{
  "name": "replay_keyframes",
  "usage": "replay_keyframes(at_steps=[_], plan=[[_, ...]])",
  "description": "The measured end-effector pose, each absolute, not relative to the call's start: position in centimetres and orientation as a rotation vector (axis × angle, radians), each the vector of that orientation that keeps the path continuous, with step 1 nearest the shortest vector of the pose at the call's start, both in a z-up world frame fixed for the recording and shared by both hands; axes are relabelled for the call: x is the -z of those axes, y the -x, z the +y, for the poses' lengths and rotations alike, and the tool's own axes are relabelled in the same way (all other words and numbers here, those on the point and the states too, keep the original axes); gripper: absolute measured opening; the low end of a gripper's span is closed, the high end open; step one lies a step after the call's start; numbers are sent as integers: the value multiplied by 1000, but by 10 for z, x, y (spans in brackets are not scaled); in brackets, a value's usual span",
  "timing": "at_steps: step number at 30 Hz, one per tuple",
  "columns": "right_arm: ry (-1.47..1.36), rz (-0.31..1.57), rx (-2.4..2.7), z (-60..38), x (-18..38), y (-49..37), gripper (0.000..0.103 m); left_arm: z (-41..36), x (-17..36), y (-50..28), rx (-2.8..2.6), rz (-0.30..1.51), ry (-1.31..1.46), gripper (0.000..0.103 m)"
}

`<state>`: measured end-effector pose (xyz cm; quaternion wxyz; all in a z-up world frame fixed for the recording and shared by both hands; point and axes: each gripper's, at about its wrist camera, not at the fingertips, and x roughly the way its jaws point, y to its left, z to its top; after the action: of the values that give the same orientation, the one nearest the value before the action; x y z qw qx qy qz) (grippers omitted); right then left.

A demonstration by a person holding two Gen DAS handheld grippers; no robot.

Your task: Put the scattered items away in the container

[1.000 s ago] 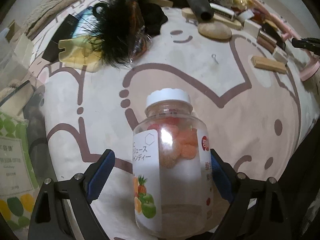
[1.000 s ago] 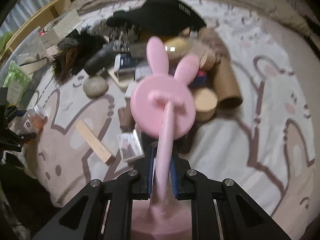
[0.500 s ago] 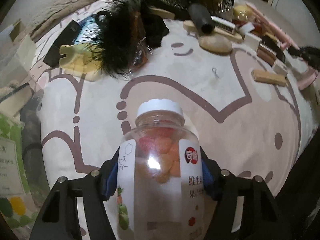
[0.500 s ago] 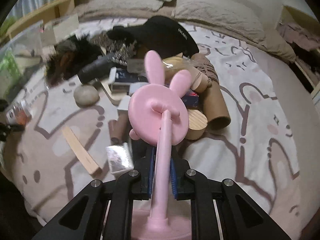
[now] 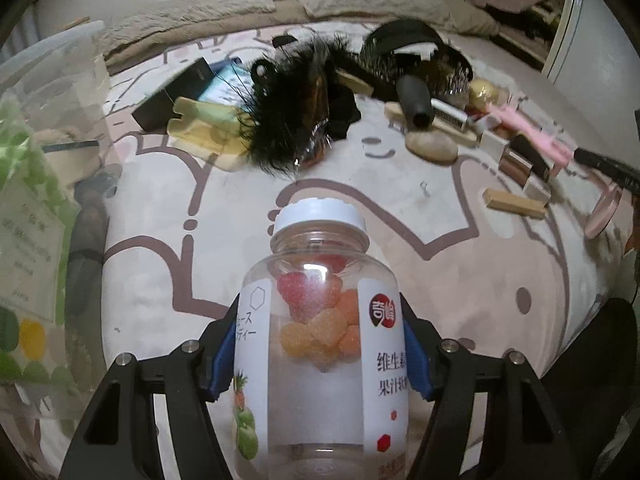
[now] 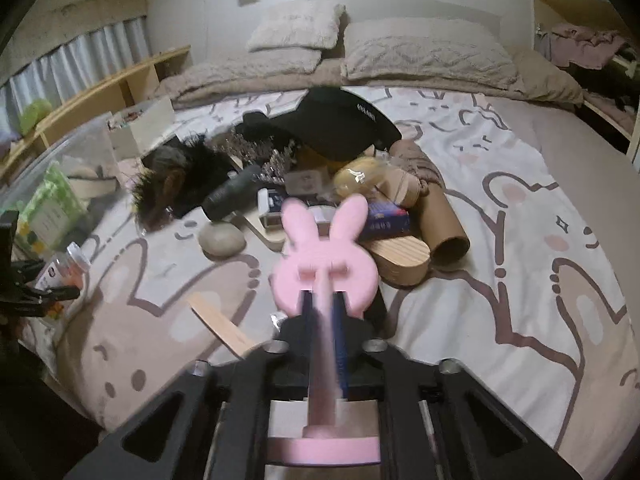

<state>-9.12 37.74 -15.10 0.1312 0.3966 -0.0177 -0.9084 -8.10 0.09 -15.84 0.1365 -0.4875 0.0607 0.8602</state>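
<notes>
Lifting higher, both fingers (image 5: 224, 344) stay clamped on gummy jar (image 5: 320, 320).

Left gripper (image 5: 320, 344): matte black plastic frame with triangular cut-outs in each arm, two silver round-head screws per side near the knuckles, blue pads (image 5: 224, 354) lining the inner finger faces. Right gripper (image 6: 324, 320): same black frame and cut-outs, silver screws across the near bar, thin blue strips on the inner fingers (image 6: 341, 344). No skin, sleeves or cables visible in either view.
</notes>
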Motion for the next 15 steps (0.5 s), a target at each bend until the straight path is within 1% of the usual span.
replay_keyframes(at_steps=[3,8,10,15], plan=[[-1103,-108,2639,378,138,86,4,-2,150,72,-2502,134,1377,68],[-1159,-73,2624,374,135,90,4,-5,144,61,-2517,116,1347,68],[-1267,-27,2551,370,141,97,4,-6,144,58,-2516,112,1348,68],[-1403,212,2519,354,150,98,4,-9,147,53,-2514,89,1350,68]])
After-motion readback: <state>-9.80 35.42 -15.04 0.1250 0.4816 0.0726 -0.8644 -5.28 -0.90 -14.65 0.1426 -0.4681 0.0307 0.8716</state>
